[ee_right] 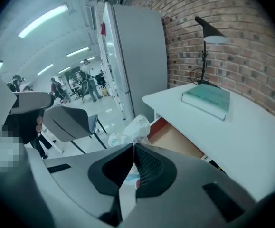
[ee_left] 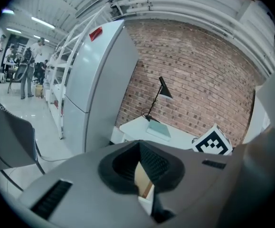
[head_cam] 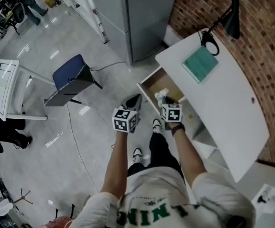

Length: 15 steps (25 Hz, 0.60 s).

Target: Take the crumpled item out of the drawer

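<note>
The crumpled white item (head_cam: 159, 95) is pinched in my right gripper (head_cam: 164, 100), just above the front of the open wooden drawer (head_cam: 162, 82). In the right gripper view the crumpled item (ee_right: 130, 131) sticks out past the tips of the right gripper (ee_right: 133, 147), whose jaws are shut on it, with the drawer (ee_right: 175, 139) below and to the right. My left gripper (head_cam: 135, 99) hangs to the left of the drawer over the floor. In its own view the left gripper (ee_left: 139, 143) has its jaws closed together with nothing between them.
The drawer belongs to a white desk (head_cam: 222, 99) against a brick wall. On the desk lie a teal book (head_cam: 200, 63) and a black lamp (head_cam: 230, 15). A grey cabinet (head_cam: 146, 18) stands beyond the drawer and a dark blue chair (head_cam: 71, 80) to the left. Cables run over the floor.
</note>
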Tool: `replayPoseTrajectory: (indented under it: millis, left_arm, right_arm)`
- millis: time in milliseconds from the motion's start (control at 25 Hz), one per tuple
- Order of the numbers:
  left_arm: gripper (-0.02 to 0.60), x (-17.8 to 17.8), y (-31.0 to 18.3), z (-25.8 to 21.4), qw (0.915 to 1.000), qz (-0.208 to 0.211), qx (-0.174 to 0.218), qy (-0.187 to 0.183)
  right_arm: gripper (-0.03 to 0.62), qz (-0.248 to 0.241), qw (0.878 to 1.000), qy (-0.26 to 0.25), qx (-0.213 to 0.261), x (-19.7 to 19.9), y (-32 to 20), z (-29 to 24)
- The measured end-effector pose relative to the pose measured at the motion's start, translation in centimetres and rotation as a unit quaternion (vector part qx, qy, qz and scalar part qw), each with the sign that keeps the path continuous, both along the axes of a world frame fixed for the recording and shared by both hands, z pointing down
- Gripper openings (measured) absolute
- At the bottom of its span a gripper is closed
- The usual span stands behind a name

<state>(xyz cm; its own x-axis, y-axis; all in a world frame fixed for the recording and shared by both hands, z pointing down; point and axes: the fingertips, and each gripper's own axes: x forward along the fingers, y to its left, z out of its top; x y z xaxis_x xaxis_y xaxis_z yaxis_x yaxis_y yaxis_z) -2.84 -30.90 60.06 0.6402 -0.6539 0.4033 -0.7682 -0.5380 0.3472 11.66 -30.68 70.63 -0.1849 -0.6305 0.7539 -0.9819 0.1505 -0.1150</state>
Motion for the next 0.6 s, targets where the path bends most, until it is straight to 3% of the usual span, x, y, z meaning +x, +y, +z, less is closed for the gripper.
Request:
replayPoseTrajectory:
  millis: [320, 600]
  left_arm:
    - [-0.006, -1.2, 3.6, -6.3, 0.9979, -0.004, 0.064, 0.001]
    - [-0.006, -2.8, 6.7, -12.2, 0.9928, -0.026, 0.116, 0.018]
  right_arm:
    - [0.012, 0.012, 0.995, -0.016, 0.1, -0.8, 3.3, -9.1]
    - [0.011, 0.036, 0.981, -0.024, 0.187, -0.7, 6.1, -17.0]
